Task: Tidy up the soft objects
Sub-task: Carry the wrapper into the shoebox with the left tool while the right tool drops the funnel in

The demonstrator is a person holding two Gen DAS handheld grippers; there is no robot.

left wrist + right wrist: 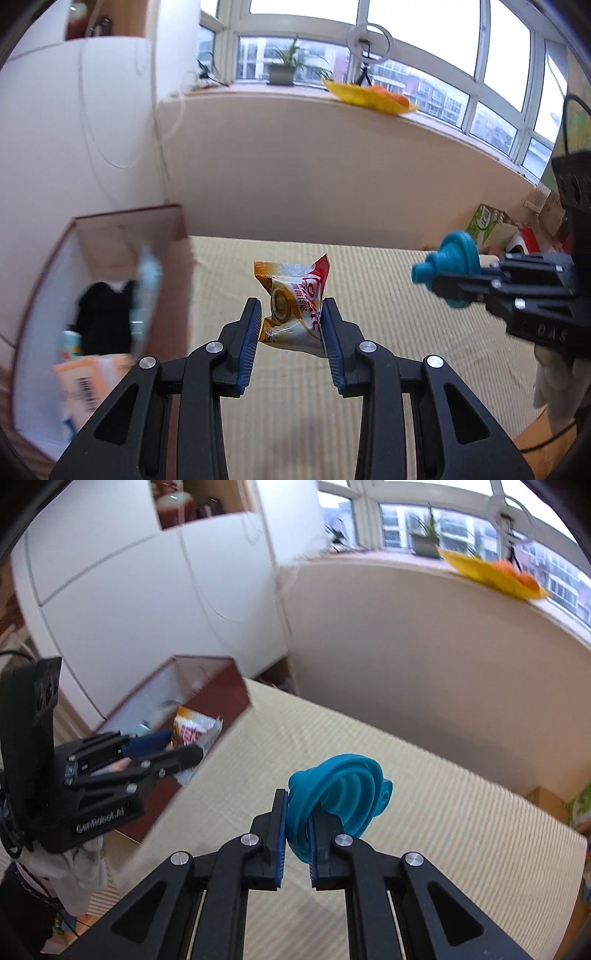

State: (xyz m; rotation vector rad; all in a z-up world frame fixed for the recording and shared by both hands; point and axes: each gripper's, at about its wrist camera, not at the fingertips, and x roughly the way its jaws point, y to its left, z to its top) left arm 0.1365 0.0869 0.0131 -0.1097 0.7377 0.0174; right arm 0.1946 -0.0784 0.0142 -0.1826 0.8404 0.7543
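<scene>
Now, step in hand: both picked items are in the air above the striped mat (369, 387); I judge this the carry toward the box.
Left gripper (291, 325): narrowed onto a snack packet (291, 306), its blue pads pressing the wrapper from both sides; the packet hangs clear of the mat.
Right gripper (297, 830): nearly closed, pinching the rim of a teal rubber funnel (340, 797), which is squashed out of shape and sticks up past the fingertips.
Box (110, 236): open, red-edged, at the left end of the mat, already holding other packets and something dark; blur hides what exactly.
Spacing: the packet is near the box's open side; the funnel is further away, well apart from it.
Next move, as I judge it: bring each item over the opening and lower it inside before loosening the grip, one hand at a time so the two tools don't crowd each other.
</scene>
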